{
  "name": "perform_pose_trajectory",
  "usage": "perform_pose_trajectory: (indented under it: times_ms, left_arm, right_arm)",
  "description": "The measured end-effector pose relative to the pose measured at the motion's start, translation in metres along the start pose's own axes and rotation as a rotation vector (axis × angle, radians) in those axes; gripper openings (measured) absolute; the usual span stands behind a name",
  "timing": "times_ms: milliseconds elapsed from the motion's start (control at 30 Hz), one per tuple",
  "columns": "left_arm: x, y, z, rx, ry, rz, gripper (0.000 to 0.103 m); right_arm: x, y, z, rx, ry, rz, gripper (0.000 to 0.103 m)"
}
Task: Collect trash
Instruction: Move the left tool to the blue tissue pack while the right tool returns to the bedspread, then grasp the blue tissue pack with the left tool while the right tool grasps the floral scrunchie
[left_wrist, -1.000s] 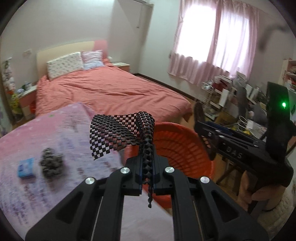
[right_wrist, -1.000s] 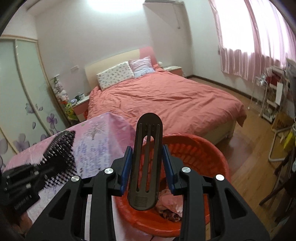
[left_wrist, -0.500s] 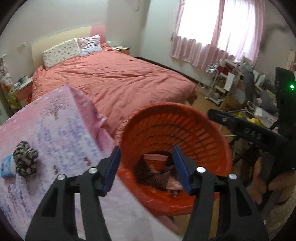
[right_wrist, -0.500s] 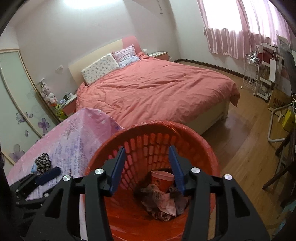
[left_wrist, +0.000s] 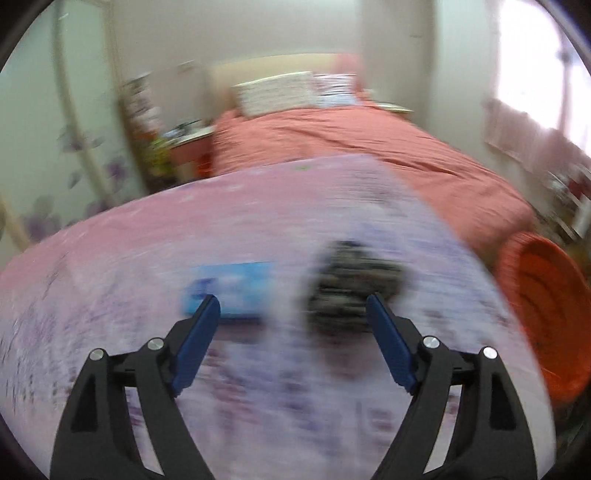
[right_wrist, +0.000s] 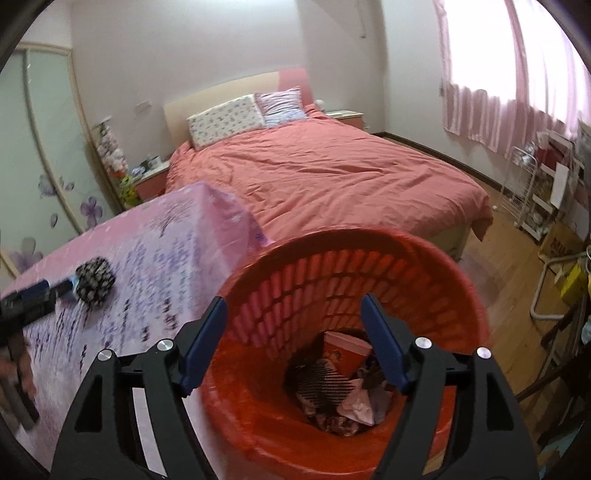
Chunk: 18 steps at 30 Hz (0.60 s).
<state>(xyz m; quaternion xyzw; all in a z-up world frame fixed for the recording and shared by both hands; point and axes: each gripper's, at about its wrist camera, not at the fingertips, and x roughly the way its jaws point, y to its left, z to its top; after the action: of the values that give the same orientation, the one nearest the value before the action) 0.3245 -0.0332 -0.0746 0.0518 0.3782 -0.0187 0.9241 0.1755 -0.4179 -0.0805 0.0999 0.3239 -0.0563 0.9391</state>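
Observation:
My left gripper (left_wrist: 293, 306) is open and empty above the pink-clothed table (left_wrist: 258, 206); the view is blurred by motion. Just beyond its fingertips lie a blue packet (left_wrist: 232, 286) and a crumpled black-and-white wad (left_wrist: 354, 280). My right gripper (right_wrist: 293, 308) is open and empty over the orange basket (right_wrist: 332, 266), which holds a checkered wrapper (right_wrist: 321, 382), a red carton (right_wrist: 345, 350) and pink paper. The wad (right_wrist: 94, 282) and my left gripper (right_wrist: 33, 297) also show in the right wrist view.
The basket (left_wrist: 543, 302) stands off the table's right edge. A bed (right_wrist: 325, 173) with a red cover lies behind. A wire rack (right_wrist: 532, 192) and boxes stand at the right on the wood floor.
Both grippers opened and dropped the checkered wrapper and the black strip into the basket. My left gripper has since swung left, back over the table toward the wad and packet.

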Motion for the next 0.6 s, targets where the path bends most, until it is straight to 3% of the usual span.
perform_pose_trajectory:
  times_ms: [133,367,433,467,600]
  left_arm:
    - [0.022,0.035,0.005,-0.068,0.050,0.025,0.081]
    - [0.056,0.027,0.010,-0.019,0.112,0.058,0.086]
    - [0.065,0.028,0.011,-0.040,0.145,0.044,0.081]
    - [0.066,0.032,0.013,-0.064,0.146,0.030,0.073]
    - [0.064,0.053,0.009,-0.090,0.158,0.053,0.073]
  right_arm:
    - [0.007,0.025,-0.004,-0.031,0.023,0.036,0.074]
    - [0.014,0.057,-0.009,-0.081,0.061,0.078,0.074]
    - [0.015,0.064,-0.009,-0.087,0.071,0.089,0.074]
    - [0.016,0.068,-0.010,-0.088,0.074,0.092,0.074]
    - [0.016,0.085,-0.012,-0.102,0.088,0.130,0.074]
